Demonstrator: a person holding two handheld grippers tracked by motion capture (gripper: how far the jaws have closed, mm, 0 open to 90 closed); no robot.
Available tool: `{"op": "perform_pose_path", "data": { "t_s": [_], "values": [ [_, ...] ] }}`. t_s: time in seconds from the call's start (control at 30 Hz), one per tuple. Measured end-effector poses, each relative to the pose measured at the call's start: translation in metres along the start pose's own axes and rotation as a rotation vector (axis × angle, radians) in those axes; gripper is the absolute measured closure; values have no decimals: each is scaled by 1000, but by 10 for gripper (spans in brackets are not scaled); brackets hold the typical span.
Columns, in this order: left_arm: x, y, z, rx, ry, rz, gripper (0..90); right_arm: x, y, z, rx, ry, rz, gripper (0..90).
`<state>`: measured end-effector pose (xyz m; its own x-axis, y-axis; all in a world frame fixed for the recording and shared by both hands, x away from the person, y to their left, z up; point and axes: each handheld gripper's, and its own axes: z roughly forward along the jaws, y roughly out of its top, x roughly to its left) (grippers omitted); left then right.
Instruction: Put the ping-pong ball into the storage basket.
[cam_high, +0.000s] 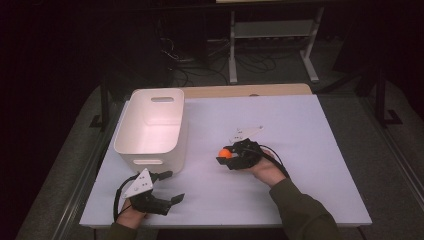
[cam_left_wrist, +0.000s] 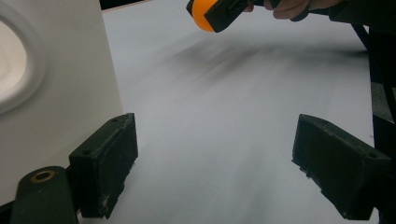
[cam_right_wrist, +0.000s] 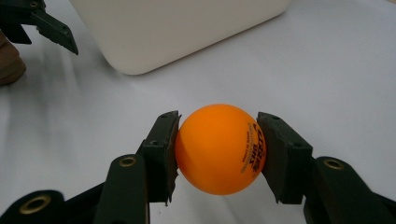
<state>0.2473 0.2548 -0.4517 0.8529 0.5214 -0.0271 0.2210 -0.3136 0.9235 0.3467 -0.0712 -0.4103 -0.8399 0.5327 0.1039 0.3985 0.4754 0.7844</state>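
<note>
From above, the person's right gripper (cam_high: 229, 156) sits near the middle of the white table (cam_high: 300, 150), clamped on a small orange ball (cam_high: 225, 153). The white bin (cam_high: 150, 127) stands at about nine o'clock from the ball, a short way off, its open top showing a bare inside. The right forearm comes in from five o'clock, sleeve to the wrist, and the hand points the jaws toward the bin. The left gripper (cam_high: 167, 187) rests low near the table's front edge, at about six o'clock from the bin, jaws spread and holding nothing.

In the left gripper view, its two black jaws stand wide apart over bare table, with the bin's wall (cam_left_wrist: 56, 93) close on the left. At twelve o'clock, the ball (cam_left_wrist: 205, 14) shows held above the surface in the other gripper, casting a blurred shadow beneath.

In the right gripper view, the ball (cam_right_wrist: 219, 148) is squeezed squarely between both pads, printed lettering toward the right jaw. The bin (cam_right_wrist: 177, 28) lies ahead at twelve o'clock; the left gripper (cam_right_wrist: 46, 25) shows at ten o'clock.

My guess is the ball is picked up and is being carried to the bin. The next move calls for lifting it above the rim, bringing it over the opening, then letting go.
</note>
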Motion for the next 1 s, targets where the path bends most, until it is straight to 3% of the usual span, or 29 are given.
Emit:
{"op": "perform_pose_path", "data": {
  "t_s": [1.0],
  "values": [
    [0,0,0,-4,-3,1,140,22,17,36,15,69,-36,494]
  ]
}}
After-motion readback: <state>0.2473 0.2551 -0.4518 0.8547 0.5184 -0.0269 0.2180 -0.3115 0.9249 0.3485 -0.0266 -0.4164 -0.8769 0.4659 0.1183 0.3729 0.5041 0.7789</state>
